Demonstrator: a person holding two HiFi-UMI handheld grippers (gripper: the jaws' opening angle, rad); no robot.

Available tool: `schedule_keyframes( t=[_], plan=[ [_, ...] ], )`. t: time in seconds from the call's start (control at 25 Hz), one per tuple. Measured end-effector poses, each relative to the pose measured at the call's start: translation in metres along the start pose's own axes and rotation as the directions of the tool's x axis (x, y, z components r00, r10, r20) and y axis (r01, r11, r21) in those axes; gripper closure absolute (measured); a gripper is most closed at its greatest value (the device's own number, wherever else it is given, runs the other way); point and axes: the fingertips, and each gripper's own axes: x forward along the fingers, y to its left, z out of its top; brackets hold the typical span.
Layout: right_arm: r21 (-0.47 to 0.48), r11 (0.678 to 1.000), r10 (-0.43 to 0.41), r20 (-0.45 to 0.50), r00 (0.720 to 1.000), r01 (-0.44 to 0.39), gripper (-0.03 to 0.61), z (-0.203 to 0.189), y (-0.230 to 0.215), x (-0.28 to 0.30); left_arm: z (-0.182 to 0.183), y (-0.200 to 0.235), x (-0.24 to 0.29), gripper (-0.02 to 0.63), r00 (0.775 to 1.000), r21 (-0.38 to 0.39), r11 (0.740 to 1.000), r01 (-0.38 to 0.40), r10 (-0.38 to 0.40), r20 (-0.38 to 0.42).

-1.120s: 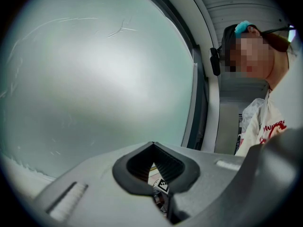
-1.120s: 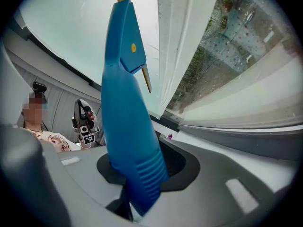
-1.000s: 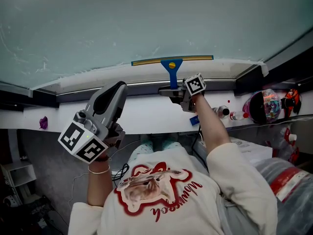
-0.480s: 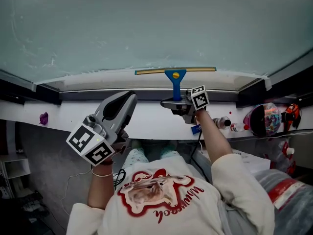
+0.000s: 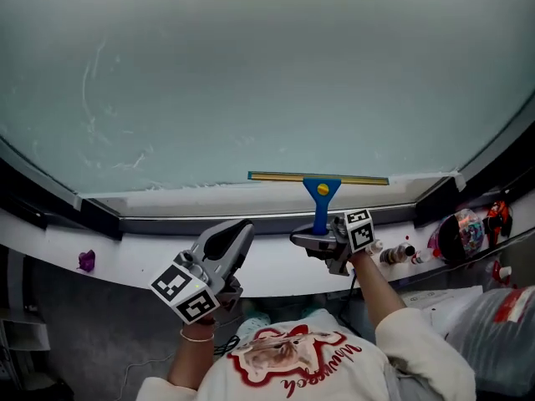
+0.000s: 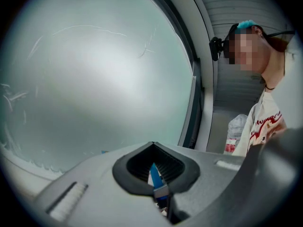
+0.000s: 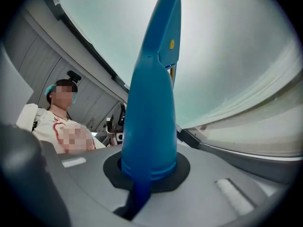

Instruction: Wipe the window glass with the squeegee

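The squeegee has a blue handle (image 5: 321,208) and a long yellow-edged blade (image 5: 318,178) lying across the bottom of the window glass (image 5: 267,73). My right gripper (image 5: 313,239) is shut on the handle's lower end. Its jaws have just been closing with the handle between them. In the right gripper view the handle (image 7: 151,103) rises straight out of the closed jaws (image 7: 147,174) toward the glass (image 7: 227,46). My left gripper (image 5: 241,230) is over the sill to the left, shut and holding nothing. Its view looks at the glass (image 6: 85,79) over its meeting jaws (image 6: 154,171).
A white sill (image 5: 142,261) runs under the dark window frame (image 5: 50,199). A small purple thing (image 5: 87,261) lies on it at the left. Small bottles (image 5: 399,253) and colourful items (image 5: 458,230) crowd the right end. Thin soap streaks (image 5: 92,90) mark the left glass.
My right gripper has risen with the squeegee, so the blade sits higher against the glass. My left gripper has moved right, closer to the sill. The head view has tilted up.
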Motion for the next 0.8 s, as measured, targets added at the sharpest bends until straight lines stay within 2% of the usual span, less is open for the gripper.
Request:
schedule_keyframes(
  t=[0.2,0.4,0.8],
  plan=[
    [-0.083,0.994,-0.062,0.028,0.998,0.064,0.557,0.023,0.019,0.07,0.009,0.047,-0.053,0.614,0.999,-0.007,0.999,0.049,-0.049,-0.017],
    [-0.127,0.991,-0.04,0.078,0.996,0.05,0.557,0.042,0.045,0.125,0.018,0.077,-0.087,0.614,0.997,-0.008,0.998,0.067,-0.067,-0.043],
    [-0.25,0.968,-0.008,0.034,0.999,0.016,0.557,0.091,0.099,0.143,0.051,0.066,-0.071,0.614,0.995,0.024,0.995,0.094,-0.095,0.038]
  ],
)
